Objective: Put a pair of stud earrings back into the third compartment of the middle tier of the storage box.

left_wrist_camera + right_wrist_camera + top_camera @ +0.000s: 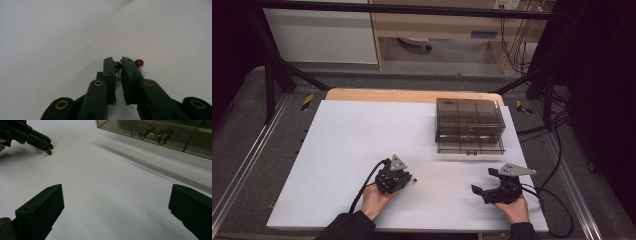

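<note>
Between left gripper [119,62] jaws, red bulb [118,65]

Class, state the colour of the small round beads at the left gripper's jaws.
Dark red beads, clearest in the left gripper view.

A white sheet [362,145] is covering the wooden bench [412,95] at the frame's centre. Grey carpet [242,130] is lying around it, black frame bars [277,70] are crossing the upper corners, and cables [517,45] are hanging at the upper right.

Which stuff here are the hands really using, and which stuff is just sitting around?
In use:
left gripper, jaws nearly shut around one of two small red beads
right gripper, open
clear plastic box

Just there:
cables
shelf unit
</note>
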The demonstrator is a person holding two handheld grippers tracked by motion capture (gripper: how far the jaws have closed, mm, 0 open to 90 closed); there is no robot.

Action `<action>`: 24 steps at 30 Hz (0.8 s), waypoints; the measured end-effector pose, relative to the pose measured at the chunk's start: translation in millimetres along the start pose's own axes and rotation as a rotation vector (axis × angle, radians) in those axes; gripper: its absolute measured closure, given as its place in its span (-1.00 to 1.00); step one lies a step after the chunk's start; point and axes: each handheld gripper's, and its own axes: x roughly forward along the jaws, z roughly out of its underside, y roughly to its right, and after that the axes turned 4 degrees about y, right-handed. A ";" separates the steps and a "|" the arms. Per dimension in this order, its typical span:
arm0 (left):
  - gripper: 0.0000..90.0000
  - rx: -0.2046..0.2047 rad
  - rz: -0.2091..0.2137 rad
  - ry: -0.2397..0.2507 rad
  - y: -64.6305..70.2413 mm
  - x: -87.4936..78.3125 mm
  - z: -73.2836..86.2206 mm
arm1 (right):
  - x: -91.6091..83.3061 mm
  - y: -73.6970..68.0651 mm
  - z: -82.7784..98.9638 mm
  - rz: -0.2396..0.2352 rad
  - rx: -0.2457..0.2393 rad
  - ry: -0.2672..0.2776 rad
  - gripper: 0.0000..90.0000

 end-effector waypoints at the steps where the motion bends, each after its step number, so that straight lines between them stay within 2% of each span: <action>1: 0.81 -0.004 0.007 0.004 -0.9 -1.2 -0.4 | 0.0 0.0 0.0 0.000 0.000 0.000 -0.99; 11: 0.82 -0.025 0.037 0.033 -2.8 -12.2 -7.1 | 0.3 -0.1 0.1 -0.003 0.000 -0.003 -0.98; 24: 0.82 -0.015 0.069 0.042 1.4 -15.9 -25.9 | 0.3 -0.2 0.1 -0.003 0.001 -0.003 -0.98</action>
